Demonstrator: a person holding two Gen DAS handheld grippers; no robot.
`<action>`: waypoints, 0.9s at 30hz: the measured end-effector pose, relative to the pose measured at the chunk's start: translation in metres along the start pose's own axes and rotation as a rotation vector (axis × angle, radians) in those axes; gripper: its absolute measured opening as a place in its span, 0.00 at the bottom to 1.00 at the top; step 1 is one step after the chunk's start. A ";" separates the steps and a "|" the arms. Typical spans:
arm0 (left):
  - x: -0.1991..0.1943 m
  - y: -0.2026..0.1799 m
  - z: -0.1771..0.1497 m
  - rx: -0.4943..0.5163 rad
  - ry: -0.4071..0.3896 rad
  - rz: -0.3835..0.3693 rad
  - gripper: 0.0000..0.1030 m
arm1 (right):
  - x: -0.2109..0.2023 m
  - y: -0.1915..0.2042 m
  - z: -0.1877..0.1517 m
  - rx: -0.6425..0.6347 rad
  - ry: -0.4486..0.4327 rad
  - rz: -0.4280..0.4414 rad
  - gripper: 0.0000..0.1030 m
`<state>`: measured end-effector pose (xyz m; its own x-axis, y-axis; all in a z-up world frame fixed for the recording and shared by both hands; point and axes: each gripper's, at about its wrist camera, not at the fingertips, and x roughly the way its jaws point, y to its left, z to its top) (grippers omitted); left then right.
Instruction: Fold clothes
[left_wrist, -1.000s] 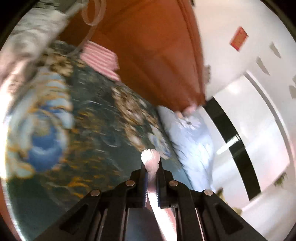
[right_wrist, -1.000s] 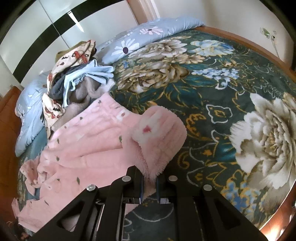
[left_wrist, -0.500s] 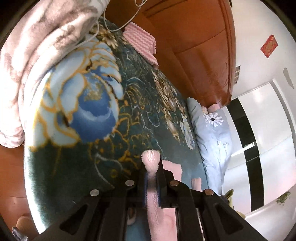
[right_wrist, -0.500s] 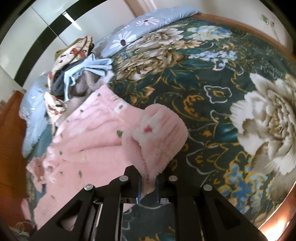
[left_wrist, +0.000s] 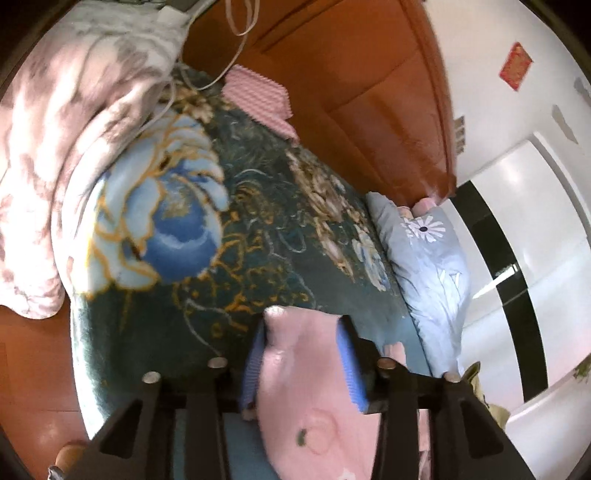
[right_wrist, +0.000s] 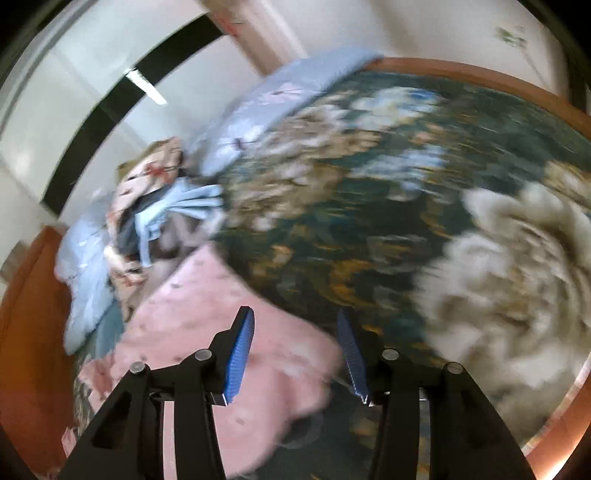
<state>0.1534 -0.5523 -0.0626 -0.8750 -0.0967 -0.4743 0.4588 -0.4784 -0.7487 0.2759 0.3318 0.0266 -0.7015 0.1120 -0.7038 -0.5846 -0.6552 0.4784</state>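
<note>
Both claws are opening: the left claw and right claw straddle the pink fleece garment on the bed, unpinched.

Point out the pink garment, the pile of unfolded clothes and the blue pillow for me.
pink garment (left_wrist: 306, 373): left wrist view, fleecy end lying between the open fingers.
pile of clothes (right_wrist: 162, 206): right wrist view, light blue piece on top.
blue pillow (left_wrist: 424, 251): left wrist view, below its daisy print.
</note>
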 end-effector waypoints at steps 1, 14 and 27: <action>-0.001 -0.003 -0.002 0.010 -0.002 -0.006 0.52 | 0.012 0.017 0.000 -0.043 0.006 0.028 0.52; 0.044 -0.086 -0.055 0.175 0.200 -0.145 0.77 | 0.190 0.254 -0.099 -0.379 0.272 0.417 0.84; 0.177 -0.163 -0.116 0.259 0.444 -0.070 0.78 | 0.196 0.246 -0.098 -0.352 0.165 0.596 0.88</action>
<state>-0.0580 -0.3896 -0.0779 -0.7263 0.2962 -0.6203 0.2992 -0.6762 -0.6732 0.0341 0.1197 -0.0453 -0.7739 -0.4372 -0.4583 0.0655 -0.7750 0.6286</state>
